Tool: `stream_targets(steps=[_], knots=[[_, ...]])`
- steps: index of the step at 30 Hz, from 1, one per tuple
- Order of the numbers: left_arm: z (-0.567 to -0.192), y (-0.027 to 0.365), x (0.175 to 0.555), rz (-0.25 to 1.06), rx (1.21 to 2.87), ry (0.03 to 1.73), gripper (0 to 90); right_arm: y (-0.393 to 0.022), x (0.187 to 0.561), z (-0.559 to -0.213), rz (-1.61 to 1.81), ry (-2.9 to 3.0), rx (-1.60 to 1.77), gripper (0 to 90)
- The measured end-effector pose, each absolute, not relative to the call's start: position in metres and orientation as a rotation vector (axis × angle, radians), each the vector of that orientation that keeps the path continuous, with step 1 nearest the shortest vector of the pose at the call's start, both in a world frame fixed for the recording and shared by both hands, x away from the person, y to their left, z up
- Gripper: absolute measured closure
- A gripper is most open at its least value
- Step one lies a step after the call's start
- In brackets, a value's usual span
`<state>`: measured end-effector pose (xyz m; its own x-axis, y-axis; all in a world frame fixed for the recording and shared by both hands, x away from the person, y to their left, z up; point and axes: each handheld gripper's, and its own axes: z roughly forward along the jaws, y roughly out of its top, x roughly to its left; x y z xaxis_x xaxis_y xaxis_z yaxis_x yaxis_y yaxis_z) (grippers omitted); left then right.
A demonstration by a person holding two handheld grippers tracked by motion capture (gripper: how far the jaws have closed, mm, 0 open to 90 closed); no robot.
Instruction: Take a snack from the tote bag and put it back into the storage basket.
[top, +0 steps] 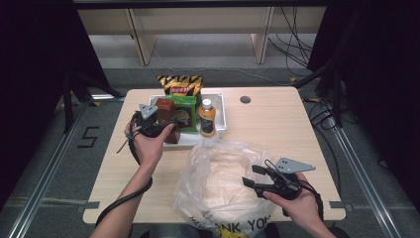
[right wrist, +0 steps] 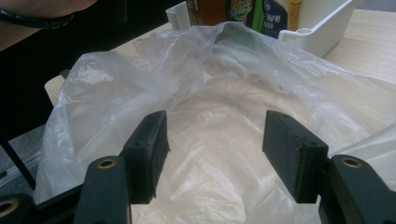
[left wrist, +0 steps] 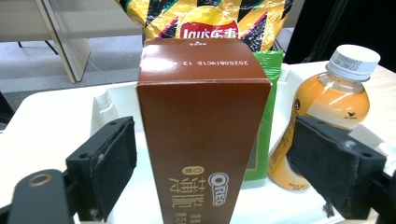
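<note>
Surface: pale wood top (top: 277,124) on a grey floor, with dark curtains at both sides.
Right tongs (top: 252,176): released, jaws apart over the mouth of the clear plastic bag (top: 218,183), with bare crinkled film between them and no pad pressing on it.
Left tongs (left wrist: 212,172): released; a gap shows on each side between the pads and the brown box (left wrist: 201,140), which stands upright between them.
Brown box: tall and narrow, glossy dark brown, with an Oreo logo and gold lettering low on the near face and a printed date on the top flap.
Box place: in the white tray (top: 220,106), just ahead of the left tongs.
Beside the box: a green packet (left wrist: 266,116) directly behind it, an orange drink bottle (left wrist: 334,102) with a white cap to its right.
Farthest: a yellow Lay's chip bag (left wrist: 205,21) behind the box.
</note>
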<state>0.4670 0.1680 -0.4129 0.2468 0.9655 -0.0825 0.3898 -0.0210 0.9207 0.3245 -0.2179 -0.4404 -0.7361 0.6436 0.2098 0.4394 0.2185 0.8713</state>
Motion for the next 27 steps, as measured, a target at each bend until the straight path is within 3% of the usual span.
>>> stream_targets(steps=[27], knots=[[-0.416,0.190,0.427,0.706,1.621,1.283,14.6,-0.219,0.326,-0.440,1.506,2.301,1.001,40.7]])
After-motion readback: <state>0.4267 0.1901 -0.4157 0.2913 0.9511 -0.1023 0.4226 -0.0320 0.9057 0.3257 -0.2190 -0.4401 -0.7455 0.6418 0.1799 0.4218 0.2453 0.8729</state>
